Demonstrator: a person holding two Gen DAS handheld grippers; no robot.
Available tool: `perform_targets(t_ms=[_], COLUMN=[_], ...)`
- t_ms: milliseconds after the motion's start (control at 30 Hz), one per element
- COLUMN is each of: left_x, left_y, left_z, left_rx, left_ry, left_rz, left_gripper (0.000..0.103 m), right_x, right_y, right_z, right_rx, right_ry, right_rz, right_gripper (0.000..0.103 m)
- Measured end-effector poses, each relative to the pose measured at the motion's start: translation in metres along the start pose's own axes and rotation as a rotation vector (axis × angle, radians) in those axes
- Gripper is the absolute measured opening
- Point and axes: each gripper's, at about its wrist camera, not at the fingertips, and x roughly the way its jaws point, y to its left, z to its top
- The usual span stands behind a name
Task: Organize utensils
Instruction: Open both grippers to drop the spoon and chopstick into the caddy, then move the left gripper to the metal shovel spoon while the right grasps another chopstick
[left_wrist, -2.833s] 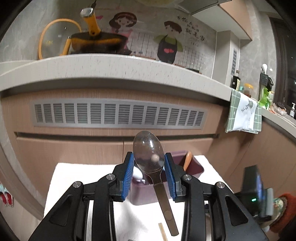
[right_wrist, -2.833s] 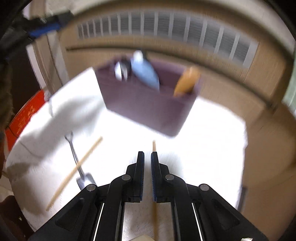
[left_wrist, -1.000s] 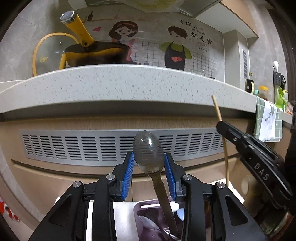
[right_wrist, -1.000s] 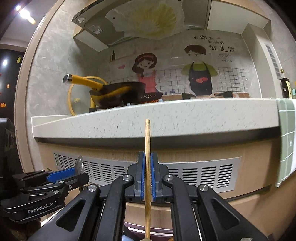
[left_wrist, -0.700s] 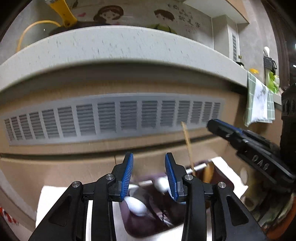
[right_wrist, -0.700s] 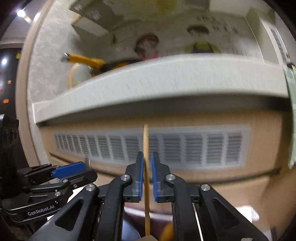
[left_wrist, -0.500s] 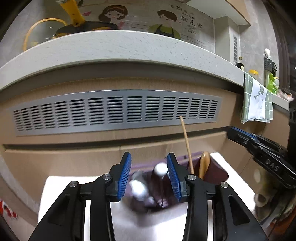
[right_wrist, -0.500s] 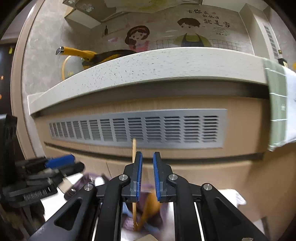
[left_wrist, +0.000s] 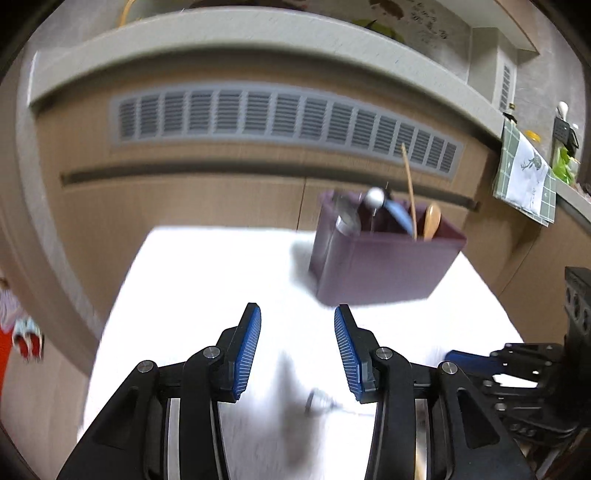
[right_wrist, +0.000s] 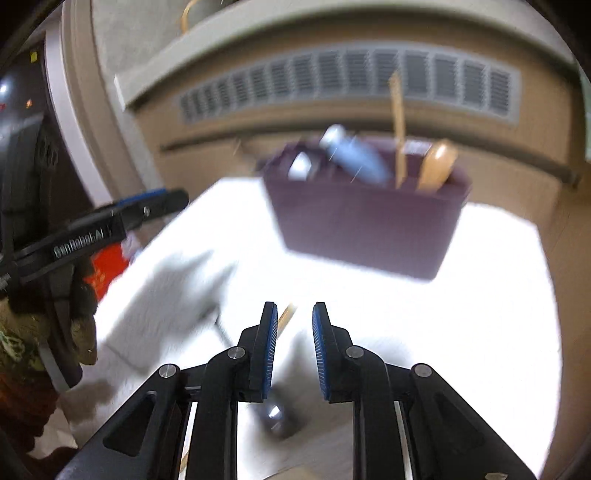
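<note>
A purple utensil holder (left_wrist: 384, 264) stands at the far side of a white cloth (left_wrist: 207, 280); it also shows in the right wrist view (right_wrist: 365, 218). It holds a metal spoon (left_wrist: 345, 218), a blue utensil (right_wrist: 354, 155), a chopstick (left_wrist: 410, 192) and a wooden spoon (left_wrist: 431, 221). My left gripper (left_wrist: 297, 347) is open and empty above the cloth. A metal utensil (left_wrist: 321, 400) lies just below its fingertips. My right gripper (right_wrist: 293, 343) is open and empty. A chopstick (right_wrist: 285, 318) and a metal utensil (right_wrist: 275, 417) lie on the cloth beneath it.
A wooden cabinet front with a grey vent grille (left_wrist: 280, 118) rises behind the cloth under a pale counter edge (left_wrist: 236, 27). A green checked towel (left_wrist: 524, 173) hangs at the right. The right gripper's body (left_wrist: 517, 365) shows at the lower right of the left view.
The left gripper let the metal spoon go into the holder and the right gripper let the chopstick go into it. Both opened, pulled back and tilted down toward the cloth.
</note>
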Motion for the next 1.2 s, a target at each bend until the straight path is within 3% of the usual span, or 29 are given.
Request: perform_targets(t_ms=[200,367,433,533,800,900,1100,1200], left_x=[-0.007,0.001,0.006,0.013,0.040,0.055,0.088,0.094], left_y=[0.009,0.008,0.004,-0.006,-0.039,-0.053,-0.053,-0.052], left_z=[-0.025,-0.028,-0.027,-0.022,-0.018,-0.019,-0.015,-0.019], left_rx=[-0.011,-0.006,0.003,0.025,0.123,0.161,0.072,0.086], left_ry=[0.045,0.071,0.081,0.096,0.149,0.181,0.311,0.369], left_rz=[0.007,-0.001,-0.012,-0.028,-0.070,-0.114,-0.373,-0.375], left_gripper=[0.043,0.043,0.043,0.043,0.043,0.043,0.043,0.043], right_x=[0.037,0.058,0.056,0.048,-0.011,-0.027,-0.039,-0.034], right_y=[0.012,0.024,0.028,0.025,-0.037,-0.058,-0.082,-0.084], right_z=[-0.006,-0.005,-0.007,-0.009,-0.017,-0.026,-0.047,-0.053], right_rx=[0.108,0.064,0.037,0.016,0.124,0.153,0.206,0.216], right_ry=[0.092,0.150,0.137,0.131,0.073,0.049,0.023,0.026], right_rz=[-0.024,-0.059,-0.068,-0.073,-0.119,-0.164,-0.168,-0.159], right_gripper=[0.018,0.019,0.018,0.006,0.005,0.005,0.006,0.006])
